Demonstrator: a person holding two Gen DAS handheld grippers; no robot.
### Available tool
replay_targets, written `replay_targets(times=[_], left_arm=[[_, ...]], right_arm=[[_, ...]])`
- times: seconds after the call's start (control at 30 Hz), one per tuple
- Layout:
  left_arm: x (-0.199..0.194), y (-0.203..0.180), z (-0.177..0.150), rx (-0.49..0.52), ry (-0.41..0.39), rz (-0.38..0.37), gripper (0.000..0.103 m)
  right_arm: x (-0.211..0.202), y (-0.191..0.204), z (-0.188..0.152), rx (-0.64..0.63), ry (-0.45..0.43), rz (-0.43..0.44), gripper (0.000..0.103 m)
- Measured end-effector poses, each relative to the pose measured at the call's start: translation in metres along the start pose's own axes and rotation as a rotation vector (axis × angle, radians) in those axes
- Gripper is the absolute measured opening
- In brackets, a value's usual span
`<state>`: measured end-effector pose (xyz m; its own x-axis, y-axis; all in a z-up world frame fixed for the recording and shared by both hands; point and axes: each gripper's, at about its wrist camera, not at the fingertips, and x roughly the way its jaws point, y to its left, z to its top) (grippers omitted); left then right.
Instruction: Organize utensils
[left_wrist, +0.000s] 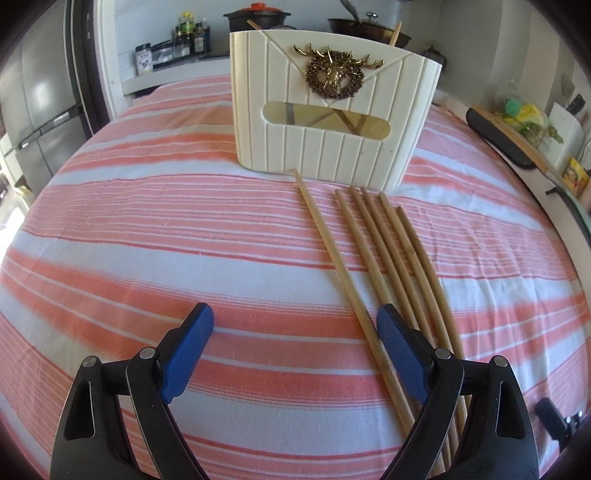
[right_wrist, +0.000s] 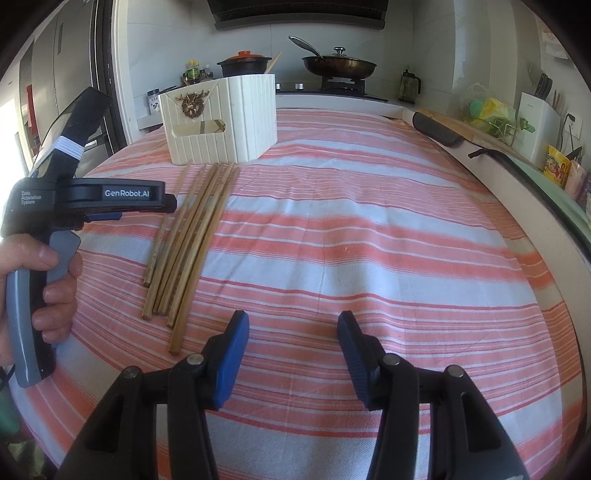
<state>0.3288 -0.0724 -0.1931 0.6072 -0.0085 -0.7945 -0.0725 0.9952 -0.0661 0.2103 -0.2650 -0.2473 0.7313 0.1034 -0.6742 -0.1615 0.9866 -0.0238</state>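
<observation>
While thin bamboo chopsticks lie before ribbed cream plastic holder, left gripper wide open, empty; right gripper half open, empty too

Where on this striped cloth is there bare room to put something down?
Bare cloth lies right of the chopsticks, out to the table edge, and left of them, before the holder. It is crowded just before the holder, where the sticks lie.

Background of the work area: a striped orange-and-white cloth covers the table. Behind it, a black clay pot with an orange lid and a lidded dark frying pan stand on the stove, with seasoning bottles at the left. A white knife block stands at the right.
</observation>
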Motion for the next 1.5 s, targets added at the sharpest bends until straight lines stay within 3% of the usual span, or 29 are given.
replay_targets(times=[0.13,0.3,0.4,0.43,0.6,0.67,0.83,0.97,1.07,1.43,1.47,1.5], left_arm=[[0.002,-0.002,0.003,0.04,0.014,0.016,0.088],[-0.009,-0.005,-0.002,0.122,-0.009,-0.007,0.041],[-0.014,-0.008,-0.007,0.153,-0.016,-0.01,0.018],[-0.015,-0.008,-0.009,0.158,-0.016,-0.007,0.014],[-0.02,0.006,-0.016,0.156,-0.009,0.011,0.01],[-0.022,0.016,-0.017,0.147,-0.005,0.013,0.01],[-0.024,0.035,-0.019,0.122,-0.005,0.01,0.011],[-0.024,0.032,-0.021,0.147,-0.015,0.026,0.011],[-0.025,0.033,-0.023,0.164,-0.016,0.036,0.005],[-0.063,0.097,-0.063,0.136,0.004,0.023,0.006],[-0.068,0.101,-0.068,0.135,0.005,0.021,0.007],[-0.072,0.104,-0.071,0.133,0.008,0.018,0.014]], right_arm=[[0.0,-0.001,0.0,0.006,0.0,0.005,0.052],[0.002,-0.009,0.017,0.054,0.051,0.087,0.05],[0.008,-0.003,0.041,0.054,0.042,0.151,0.048],[0.012,0.001,0.049,0.046,0.044,0.179,0.041],[0.046,0.029,0.075,-0.017,0.104,0.248,0.016],[0.059,0.032,0.078,-0.013,0.143,0.251,0.013],[0.072,0.036,0.081,0.002,0.198,0.278,0.012],[0.075,0.051,0.088,-0.085,0.242,0.197,0.009],[0.076,0.06,0.091,-0.145,0.252,0.144,0.007],[0.021,0.008,0.04,-0.009,0.214,0.034,0.007],[0.014,0.003,0.034,0.003,0.21,0.03,0.007],[0.009,-0.002,0.03,0.015,0.203,0.03,0.008]])
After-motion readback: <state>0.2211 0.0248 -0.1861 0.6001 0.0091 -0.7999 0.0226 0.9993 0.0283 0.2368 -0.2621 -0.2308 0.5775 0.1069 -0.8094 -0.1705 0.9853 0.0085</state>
